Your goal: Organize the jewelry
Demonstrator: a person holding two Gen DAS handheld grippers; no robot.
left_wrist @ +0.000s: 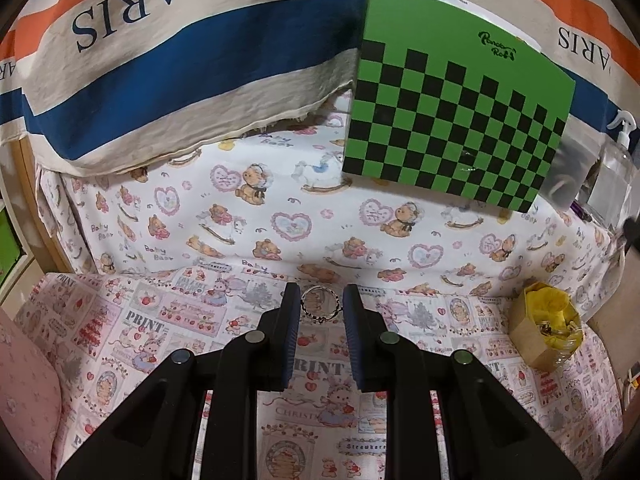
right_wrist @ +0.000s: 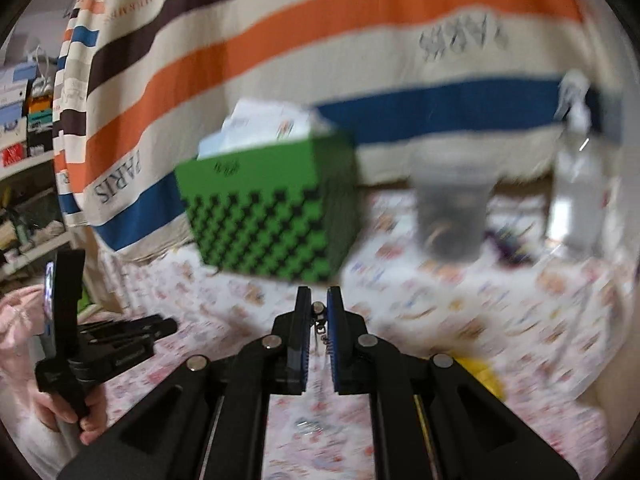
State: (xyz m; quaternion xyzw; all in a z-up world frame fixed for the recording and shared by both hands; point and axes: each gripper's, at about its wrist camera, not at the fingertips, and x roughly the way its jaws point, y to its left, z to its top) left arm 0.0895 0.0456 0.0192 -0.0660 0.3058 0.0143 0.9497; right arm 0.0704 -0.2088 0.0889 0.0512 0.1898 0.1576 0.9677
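Left gripper (left_wrist: 322, 300) low over the printed cloth (left_wrist: 192, 312), jaws apart, a thin silver ring (left_wrist: 322, 305) lying flat on the cloth between the fingertips; contact with either pad impossible to tell. To the right on the same cloth, well apart from the ring, a small cardboard box (left_wrist: 544, 330) stuffed with yellow paper and some gold-coloured pieces. Farther back, on the teddy-bear cloth (left_wrist: 256, 216), a green box with black checks (left_wrist: 456, 120), papers sticking out of its top. Right of that, a clear plastic container (left_wrist: 568, 176) and a clear spray bottle (left_wrist: 618, 152). Behind everything, a hanging striped cloth with "PARIS" lettering (left_wrist: 160, 40).

Right gripper (right_wrist: 319, 306) raised above the cloth, jaws nearly together and clamped on a small metal piece of jewelry (right_wrist: 319, 308), a short chain or charm dangling below it; exact kind too blurred to tell. Ahead of it, the green checked box, the clear container and the spray bottle, all motion-blurred. At the far left of the right wrist view, the left gripper in a hand (right_wrist: 86, 420), with shelves (right_wrist: 24, 128) of boxes beyond.
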